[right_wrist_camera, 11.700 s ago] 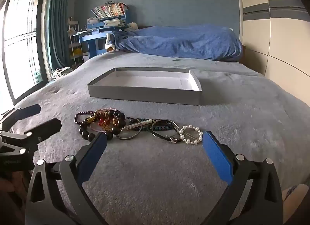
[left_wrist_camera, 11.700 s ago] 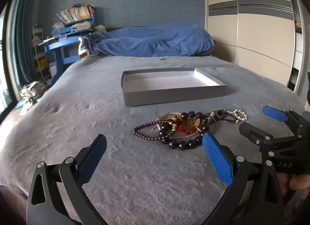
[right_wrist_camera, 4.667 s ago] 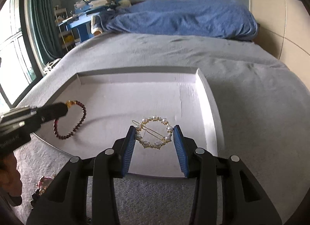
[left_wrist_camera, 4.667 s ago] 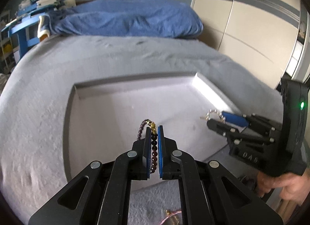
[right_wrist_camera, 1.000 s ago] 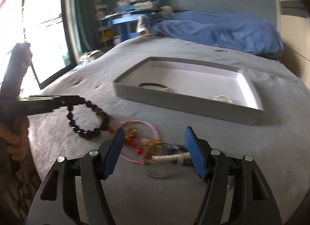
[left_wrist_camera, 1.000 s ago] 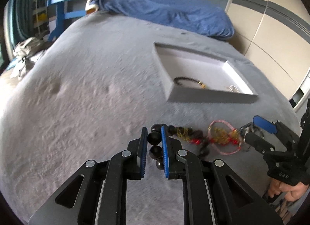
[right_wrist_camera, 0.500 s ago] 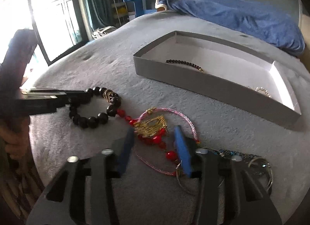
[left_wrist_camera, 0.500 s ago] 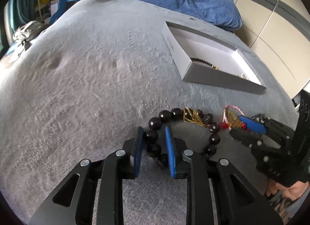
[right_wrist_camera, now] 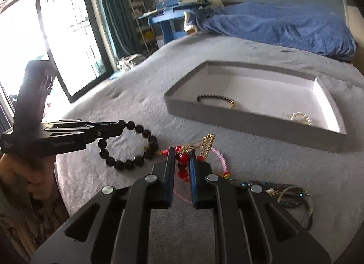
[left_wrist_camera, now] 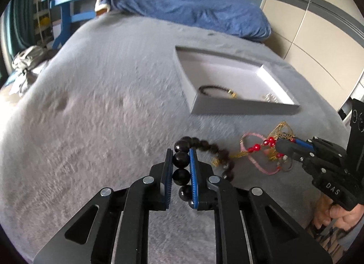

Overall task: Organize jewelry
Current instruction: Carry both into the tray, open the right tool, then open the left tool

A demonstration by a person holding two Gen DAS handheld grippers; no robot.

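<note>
Two pieces are pinched: our left gripper (left_wrist_camera: 180, 157) clamps the black bracelet (right_wrist_camera: 127, 145), our right gripper (right_wrist_camera: 182, 161) the red beads (right_wrist_camera: 182, 164); next, separate them gently and carry both to the tray (right_wrist_camera: 250, 125).

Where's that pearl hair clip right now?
In the right wrist view, the pearl hair clip lies inside the grey tray, near its right end, right of the small dark bracelet.

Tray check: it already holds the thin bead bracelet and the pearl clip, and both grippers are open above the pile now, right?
Not quite. The tray does hold the thin bracelet and pearl clip, but neither gripper is open. The left gripper is shut on the black bead bracelet in the left wrist view; the right gripper is shut on the red beads.
</note>
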